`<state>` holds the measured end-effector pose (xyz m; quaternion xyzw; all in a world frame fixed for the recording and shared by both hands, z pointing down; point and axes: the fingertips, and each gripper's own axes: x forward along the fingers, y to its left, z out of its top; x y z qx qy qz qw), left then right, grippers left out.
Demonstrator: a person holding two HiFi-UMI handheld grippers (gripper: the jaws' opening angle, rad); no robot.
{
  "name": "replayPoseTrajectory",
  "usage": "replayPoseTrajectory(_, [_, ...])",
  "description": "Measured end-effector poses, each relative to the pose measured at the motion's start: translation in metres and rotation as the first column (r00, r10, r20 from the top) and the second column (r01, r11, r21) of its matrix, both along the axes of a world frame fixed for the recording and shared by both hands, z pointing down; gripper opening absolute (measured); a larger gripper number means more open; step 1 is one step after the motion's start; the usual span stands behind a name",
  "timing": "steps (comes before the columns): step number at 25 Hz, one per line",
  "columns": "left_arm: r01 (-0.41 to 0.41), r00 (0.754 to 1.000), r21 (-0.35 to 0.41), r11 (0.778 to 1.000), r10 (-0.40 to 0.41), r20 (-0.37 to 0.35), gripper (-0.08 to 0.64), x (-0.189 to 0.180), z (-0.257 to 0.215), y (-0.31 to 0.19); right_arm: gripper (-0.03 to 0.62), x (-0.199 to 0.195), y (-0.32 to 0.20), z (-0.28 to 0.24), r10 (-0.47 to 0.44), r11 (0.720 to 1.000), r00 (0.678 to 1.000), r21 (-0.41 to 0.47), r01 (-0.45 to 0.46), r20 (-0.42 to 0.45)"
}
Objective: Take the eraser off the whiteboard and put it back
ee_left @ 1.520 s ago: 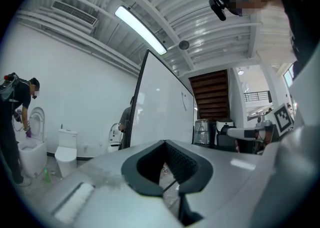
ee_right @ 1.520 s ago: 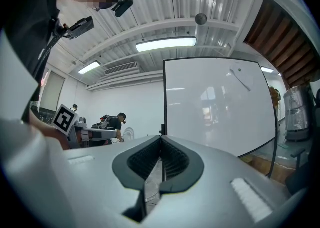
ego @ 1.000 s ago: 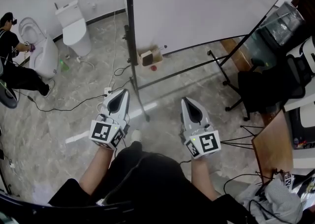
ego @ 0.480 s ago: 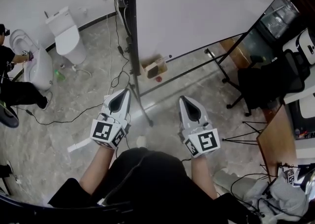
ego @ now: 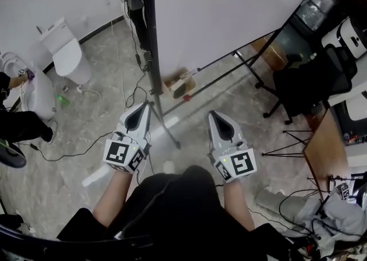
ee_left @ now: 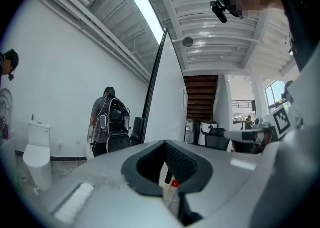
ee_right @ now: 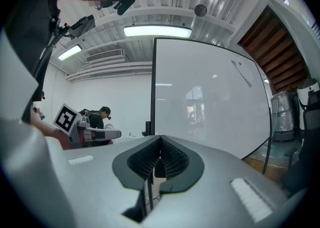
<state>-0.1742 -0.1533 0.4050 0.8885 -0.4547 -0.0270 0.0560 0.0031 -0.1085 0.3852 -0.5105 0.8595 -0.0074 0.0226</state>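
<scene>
Marbled floor spreading under whiteboard | eraser sitting at board's bottom edge, by the stand pole | left gripper and right gripper hovering side by side, apart from eraser, jaws pressing together, gripping nothing
</scene>
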Motion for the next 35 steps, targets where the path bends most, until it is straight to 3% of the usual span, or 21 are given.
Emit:
replayPoseTrajectory(9, [-0.018,1.0,-0.006,1.0,0.018,0.007,0.006,0.0,0.005,-0.017,0.009,-0.009,-0.02,0.006,-0.009,1.0,1.0,-0.01,0.009,-0.004])
replayPoseTrajectory(22, [0.087,0.996,-0.001,0.996,-0.087,0.019,0.006,0.004,0.001,-0.035,0.009,-0.014,-0.061,0.004,-0.149,0.989,0.989,-0.01,0.149,-0.015])
replayPoseTrajectory(35, [0.114,0.99,-0.026,0.993,-0.111,0.085,0.008,0.048,0.032,-0.045,0.009,-0.003,-0.081,0.018,-0.264,0.964,0.964,-0.039,0.263,-0.026])
